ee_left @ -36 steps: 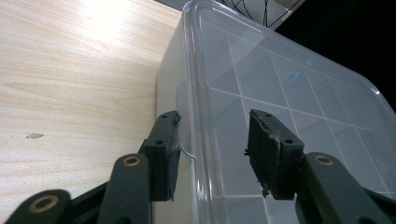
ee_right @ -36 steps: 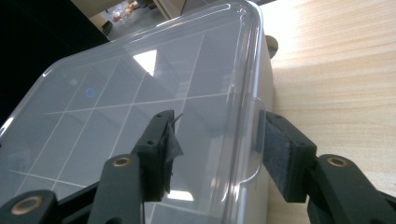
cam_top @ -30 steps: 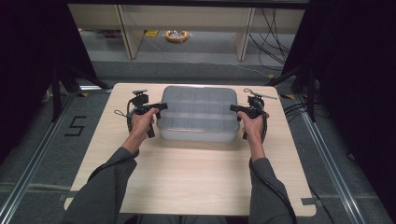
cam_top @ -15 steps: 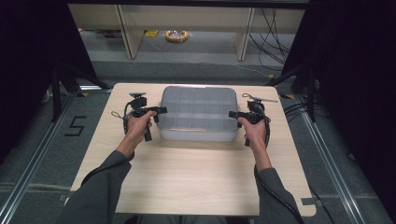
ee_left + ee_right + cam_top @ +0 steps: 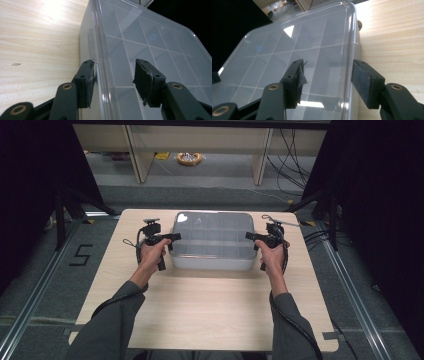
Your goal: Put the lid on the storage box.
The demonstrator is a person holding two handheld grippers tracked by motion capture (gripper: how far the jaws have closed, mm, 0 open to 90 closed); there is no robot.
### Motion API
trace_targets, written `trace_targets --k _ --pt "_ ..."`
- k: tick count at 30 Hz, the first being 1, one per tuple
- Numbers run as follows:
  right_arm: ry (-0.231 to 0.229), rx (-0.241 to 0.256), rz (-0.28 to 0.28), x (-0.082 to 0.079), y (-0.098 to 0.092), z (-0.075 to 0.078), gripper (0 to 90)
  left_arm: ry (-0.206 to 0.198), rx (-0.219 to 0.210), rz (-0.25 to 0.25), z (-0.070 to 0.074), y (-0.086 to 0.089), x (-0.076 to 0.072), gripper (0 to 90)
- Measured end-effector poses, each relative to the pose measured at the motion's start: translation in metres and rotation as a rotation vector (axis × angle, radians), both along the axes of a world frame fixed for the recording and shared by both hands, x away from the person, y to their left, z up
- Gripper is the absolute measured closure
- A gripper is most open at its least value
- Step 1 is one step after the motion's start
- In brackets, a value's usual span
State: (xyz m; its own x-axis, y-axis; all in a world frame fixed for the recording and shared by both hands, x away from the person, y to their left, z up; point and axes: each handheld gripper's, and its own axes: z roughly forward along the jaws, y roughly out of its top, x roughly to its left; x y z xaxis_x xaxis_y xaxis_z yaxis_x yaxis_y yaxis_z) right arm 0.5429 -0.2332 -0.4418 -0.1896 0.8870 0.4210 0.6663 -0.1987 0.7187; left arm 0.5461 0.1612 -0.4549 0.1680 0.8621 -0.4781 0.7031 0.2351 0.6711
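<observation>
A clear plastic compartment box [image 5: 212, 240] with its lid on sits at the far middle of the wooden table [image 5: 200, 310]. My left gripper [image 5: 172, 237] is at the box's left side and is open. In the left gripper view the gripper [image 5: 115, 80] straddles the lid's rim [image 5: 96, 45], one jaw against the outer wall and the other above the lid. My right gripper [image 5: 250, 236] is at the box's right side, also open. In the right gripper view the gripper [image 5: 327, 82] straddles the box [image 5: 294, 50] edge, one jaw over the lid and one outside above the table.
Bare tabletop lies between the box and the near edge. Beyond the table stand pale shelf legs [image 5: 134, 150] and a yellow ring-shaped object [image 5: 189, 158] on the floor. Cables [image 5: 295, 155] run at the back right. Dark stands flank both sides.
Both hands have shifted slightly along the box's sides toward the near edge. The box has not moved, and both grippers stay open.
</observation>
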Motion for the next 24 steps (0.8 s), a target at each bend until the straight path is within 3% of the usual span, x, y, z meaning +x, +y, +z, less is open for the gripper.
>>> trace_targets --k 3,8,9,10,12,14,20,22,23,24 --pt "-0.004 0.01 -0.011 -0.001 0.001 0.0 45.7 0.006 -0.007 0.011 0.0 -0.001 0.001 49.9" --pt "-0.004 0.015 -0.023 -0.002 0.0 -0.002 47.1 0.0 0.011 -0.031 0.0 0.0 0.001 48.5" --pt "0.053 0.078 -0.052 -0.006 0.005 0.001 47.2 0.002 0.011 -0.032 0.0 0.0 0.001 48.4" --pt "-0.011 0.018 -0.025 -0.003 0.0 -0.004 47.2 0.005 0.005 -0.022 -0.001 -0.001 0.0 48.1" --pt "-0.011 0.03 -0.018 -0.005 -0.001 -0.004 47.2 -0.006 0.01 -0.027 -0.002 -0.001 -0.001 47.5" --pt "0.012 0.067 -0.036 -0.009 0.001 -0.002 47.1 -0.007 0.012 -0.032 -0.001 -0.001 -0.001 47.5" --pt "0.044 0.096 -0.038 -0.012 0.003 0.0 46.5 -0.006 0.016 -0.032 -0.001 -0.001 -0.001 47.3" --pt "0.066 0.108 -0.047 -0.015 0.003 0.001 46.3 -0.004 0.0 -0.03 -0.001 0.001 -0.002 47.8" --pt "0.024 0.074 -0.027 -0.013 0.0 -0.002 45.8 -0.002 -0.004 -0.029 -0.001 0.002 -0.003 47.9" --pt "0.018 0.069 -0.027 -0.014 -0.002 -0.002 45.6 -0.008 -0.002 -0.028 -0.001 0.003 -0.003 47.7"
